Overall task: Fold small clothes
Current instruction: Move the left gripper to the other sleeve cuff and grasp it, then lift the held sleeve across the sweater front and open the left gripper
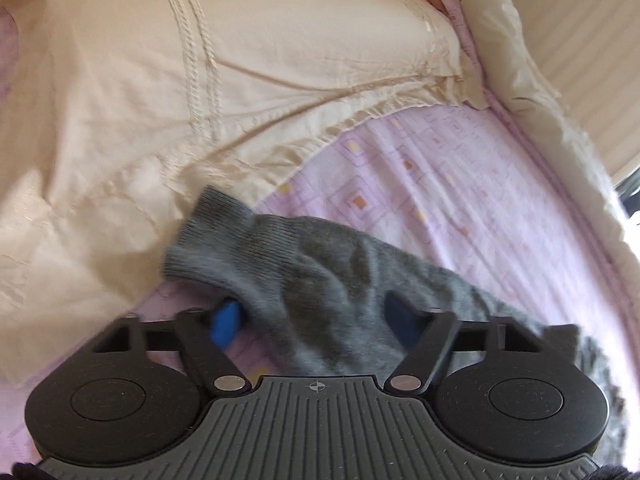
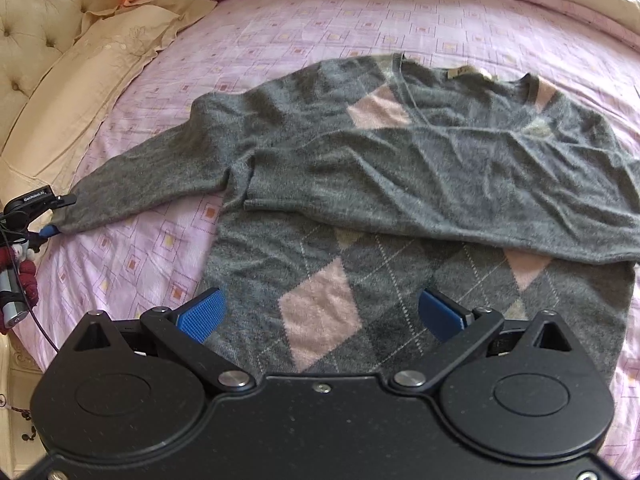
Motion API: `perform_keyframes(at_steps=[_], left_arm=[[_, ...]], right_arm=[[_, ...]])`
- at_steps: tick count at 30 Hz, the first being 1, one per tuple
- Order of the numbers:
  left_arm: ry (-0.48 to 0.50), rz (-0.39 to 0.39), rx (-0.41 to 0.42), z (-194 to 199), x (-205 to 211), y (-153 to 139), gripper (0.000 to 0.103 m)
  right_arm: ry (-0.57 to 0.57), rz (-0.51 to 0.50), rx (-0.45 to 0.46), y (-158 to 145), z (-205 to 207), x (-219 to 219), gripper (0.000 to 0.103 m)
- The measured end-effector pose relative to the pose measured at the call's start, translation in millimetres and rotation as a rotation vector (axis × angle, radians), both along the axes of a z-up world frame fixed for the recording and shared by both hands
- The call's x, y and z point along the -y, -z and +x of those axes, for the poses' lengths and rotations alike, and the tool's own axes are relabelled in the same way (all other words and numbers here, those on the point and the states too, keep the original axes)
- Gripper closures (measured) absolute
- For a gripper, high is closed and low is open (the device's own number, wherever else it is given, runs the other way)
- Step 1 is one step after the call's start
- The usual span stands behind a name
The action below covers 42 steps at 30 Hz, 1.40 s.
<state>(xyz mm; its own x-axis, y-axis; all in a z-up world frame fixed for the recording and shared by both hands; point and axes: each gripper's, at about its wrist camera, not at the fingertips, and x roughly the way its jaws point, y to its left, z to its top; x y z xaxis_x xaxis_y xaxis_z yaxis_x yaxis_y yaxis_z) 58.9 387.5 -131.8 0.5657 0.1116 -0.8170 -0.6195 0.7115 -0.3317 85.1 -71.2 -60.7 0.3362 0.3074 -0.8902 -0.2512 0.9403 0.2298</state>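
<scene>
A grey argyle sweater with pink diamonds lies spread on a lilac patterned bedsheet, its right sleeve already folded across the chest so that it hides much of the pattern beneath. The hem is cut off behind the body of the right gripper, whose blue pads stand wide apart above the lower front of the garment, clasping nothing. The other sleeve stretches out toward the left edge of the bed, where its cuff meets the left gripper. In the left wrist view the grey knit drapes between and over the fingers, covering most of the right-hand pad and blurring the left one; the fingers stand apart with cloth between them, and whether they actually pinch the sleeve cannot be told. A cream pillow lies just beside the cuff, and a tufted cream headboard shows at the corner of the right wrist view.
</scene>
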Motion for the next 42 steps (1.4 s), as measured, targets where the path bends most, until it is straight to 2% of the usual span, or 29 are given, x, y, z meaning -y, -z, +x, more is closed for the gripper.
perform_keyframes(at_steps=[2, 3, 4, 6, 9, 13, 22, 25, 28, 32, 35, 39, 42], left_arm=[[-0.007, 0.030, -0.022, 1, 1, 0, 0.056], [-0.013, 0.050, -0.040, 1, 2, -1, 0.069], [-0.015, 0.064, -0.050, 0, 1, -2, 0.086], [-0.021, 0.063, -0.036, -2, 0, -7, 0.099], [-0.029, 0.121, 0.003, -1, 7, -28, 0.099], [0.023, 0.204, 0.104, 2, 32, -78, 0.099], [0.286, 0.361, 0.363, 23, 137, -210, 0.099], [0.378, 0.395, 0.434, 32, 184, -242, 0.099], [0.476, 0.399, 0.492, 47, 234, -258, 0.099], [0.620, 0.391, 0.527, 65, 306, -255, 0.099], [0.722, 0.335, 0.524, 80, 361, -233, 0.099], [0.844, 0.288, 0.462, 100, 434, -188, 0.098], [0.921, 0.274, 0.376, 111, 477, -150, 0.097]], right_arm=[[-0.010, 0.001, -0.003, 1, -1, -2, 0.000], [-0.016, 0.003, -0.003, 1, -2, -3, 0.000], [-0.022, 0.005, -0.004, 1, -2, -4, 0.000], [-0.029, 0.012, -0.003, 1, -3, -5, 0.000], [-0.028, 0.028, 0.002, 1, -6, -2, 0.000], [-0.026, 0.047, 0.011, 1, -10, 10, 0.000], [0.022, 0.124, 0.042, -1, -20, 61, 0.000], [0.052, 0.146, 0.046, 1, -24, 83, 0.000], [0.087, 0.162, 0.045, 3, -27, 105, 0.000], [0.126, 0.175, 0.045, 6, -32, 131, 0.000], [0.156, 0.179, 0.048, 7, -34, 150, 0.000], [0.200, 0.175, 0.046, 8, -36, 172, 0.000], [0.225, 0.168, 0.038, 11, -36, 183, 0.000]])
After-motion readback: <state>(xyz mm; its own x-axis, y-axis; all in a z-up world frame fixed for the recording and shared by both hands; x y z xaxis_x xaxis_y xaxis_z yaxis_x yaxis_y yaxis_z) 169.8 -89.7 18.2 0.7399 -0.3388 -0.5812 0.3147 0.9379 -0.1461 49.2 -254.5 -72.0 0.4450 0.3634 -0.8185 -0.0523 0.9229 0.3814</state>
